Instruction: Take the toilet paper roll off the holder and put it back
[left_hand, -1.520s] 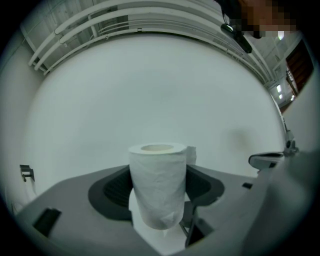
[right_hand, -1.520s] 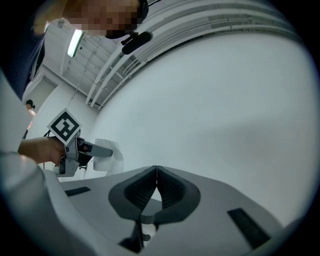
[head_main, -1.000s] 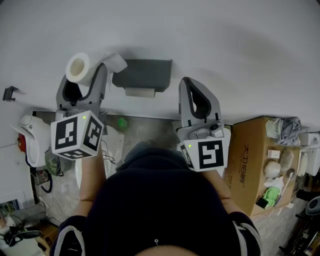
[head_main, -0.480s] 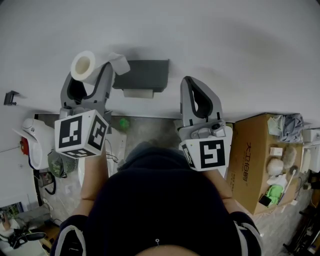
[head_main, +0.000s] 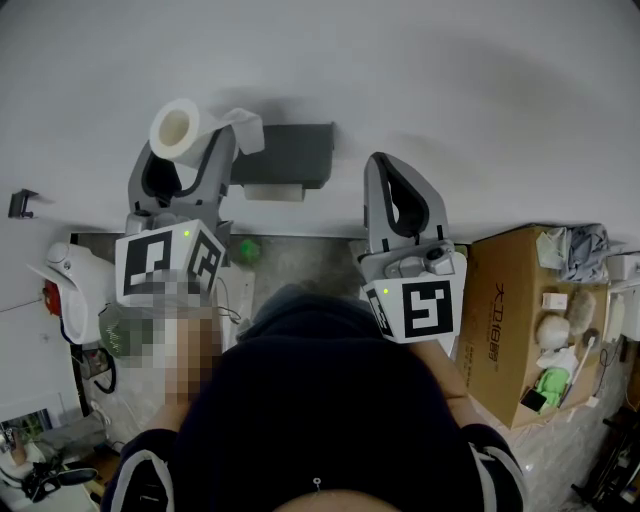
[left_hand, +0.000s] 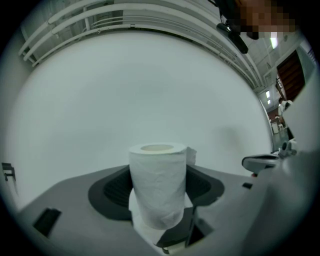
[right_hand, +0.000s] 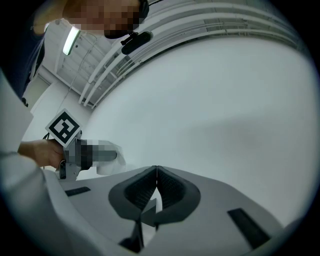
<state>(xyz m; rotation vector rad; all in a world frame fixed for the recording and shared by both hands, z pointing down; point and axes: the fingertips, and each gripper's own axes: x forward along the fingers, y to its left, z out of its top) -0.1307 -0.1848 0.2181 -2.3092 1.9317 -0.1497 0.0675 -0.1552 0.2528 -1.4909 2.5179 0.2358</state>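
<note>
White toilet paper roll (head_main: 176, 128) sat clamped in the grey left gripper (head_main: 186, 150) beside the dark grey wall holder (head_main: 285, 152), while the right gripper (head_main: 392, 172), jaws pressed together, held nothing.

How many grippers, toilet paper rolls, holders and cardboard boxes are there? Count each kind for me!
Grey two-jaw grippers: 2 (left gripper, right gripper)
White toilet paper roll: 1
Dark grey wall holder: 1
Brown cardboard box: 1
Total: 5
</note>
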